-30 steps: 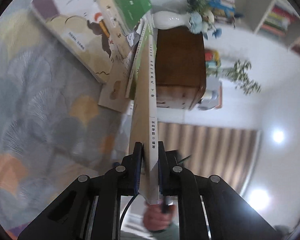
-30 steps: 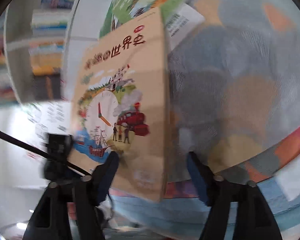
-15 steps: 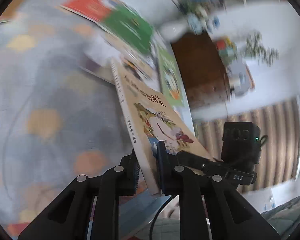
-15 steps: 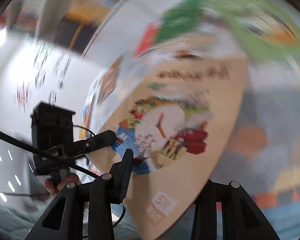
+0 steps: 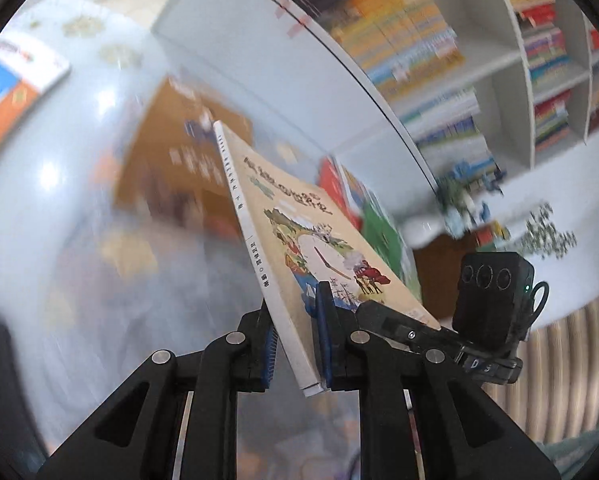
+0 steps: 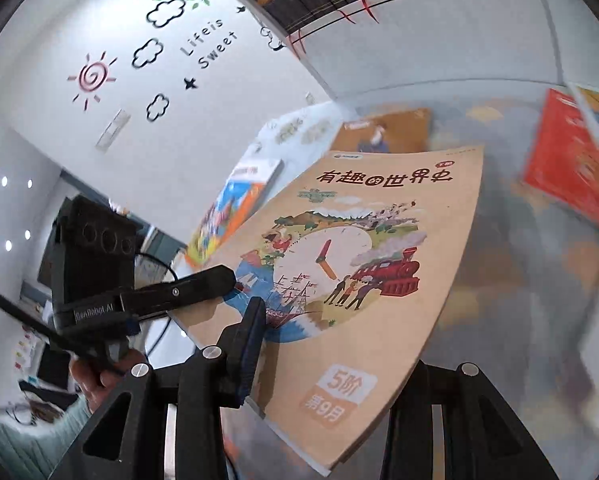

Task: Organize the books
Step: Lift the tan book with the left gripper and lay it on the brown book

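A tan picture book [image 5: 299, 240] with a clock and a red train on its cover [image 6: 359, 280] hangs in the air, tilted, held from two sides. My left gripper [image 5: 295, 340] is shut on its spine edge near the lower corner. In the left wrist view the right gripper's black finger [image 5: 391, 324] lies on the cover. In the right wrist view my right gripper [image 6: 331, 352] grips the book's bottom edge: one blue pad [image 6: 251, 340] rests on the cover and the other finger is hidden under the book. The left gripper's finger [image 6: 195, 288] shows at the cover's left edge.
Several books lie on the patterned rug below: an orange-and-blue one [image 6: 235, 208], a brown one [image 6: 383, 132] and a red one [image 6: 571, 168]. A white bookcase [image 5: 499, 60] full of books stands beyond. A person's hand [image 6: 95, 380] holds the left gripper.
Both grippers swung with the book away from the pile on the rug toward the bookcase. The book turned from edge-on to cover-up. The right jaws went from wide open to closed on it.
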### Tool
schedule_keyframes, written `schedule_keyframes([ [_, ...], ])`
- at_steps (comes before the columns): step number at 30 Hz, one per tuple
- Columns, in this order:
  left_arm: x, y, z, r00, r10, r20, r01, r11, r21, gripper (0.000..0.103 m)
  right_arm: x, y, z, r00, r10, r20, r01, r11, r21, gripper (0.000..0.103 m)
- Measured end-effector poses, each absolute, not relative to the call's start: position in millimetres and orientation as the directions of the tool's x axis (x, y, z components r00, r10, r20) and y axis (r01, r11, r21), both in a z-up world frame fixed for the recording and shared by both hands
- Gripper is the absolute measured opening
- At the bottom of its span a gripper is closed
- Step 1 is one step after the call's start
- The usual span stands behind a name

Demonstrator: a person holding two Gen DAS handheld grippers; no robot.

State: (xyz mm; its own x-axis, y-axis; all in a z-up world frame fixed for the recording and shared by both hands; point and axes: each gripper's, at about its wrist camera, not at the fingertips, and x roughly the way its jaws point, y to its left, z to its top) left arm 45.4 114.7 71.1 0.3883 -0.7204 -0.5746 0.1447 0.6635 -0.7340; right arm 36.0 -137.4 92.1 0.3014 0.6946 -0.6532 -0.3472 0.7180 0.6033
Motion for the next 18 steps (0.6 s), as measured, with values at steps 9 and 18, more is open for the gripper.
schedule_keyframes([
  [9,90,170,7,0.389,-0.421,-0.82,-0.165,0.843,-0.511,0.026,90,-128,1,0.126,0.582,-0.804,-0.097,0.813,0.574,0.061],
  [18,-6,102,-8,0.258,-0.552,-0.793,0.0,0.821,-0.571,0.026,-61,-170,-9,0.153,0.61,-0.778,-0.139,0.792,0.594,0.059],
])
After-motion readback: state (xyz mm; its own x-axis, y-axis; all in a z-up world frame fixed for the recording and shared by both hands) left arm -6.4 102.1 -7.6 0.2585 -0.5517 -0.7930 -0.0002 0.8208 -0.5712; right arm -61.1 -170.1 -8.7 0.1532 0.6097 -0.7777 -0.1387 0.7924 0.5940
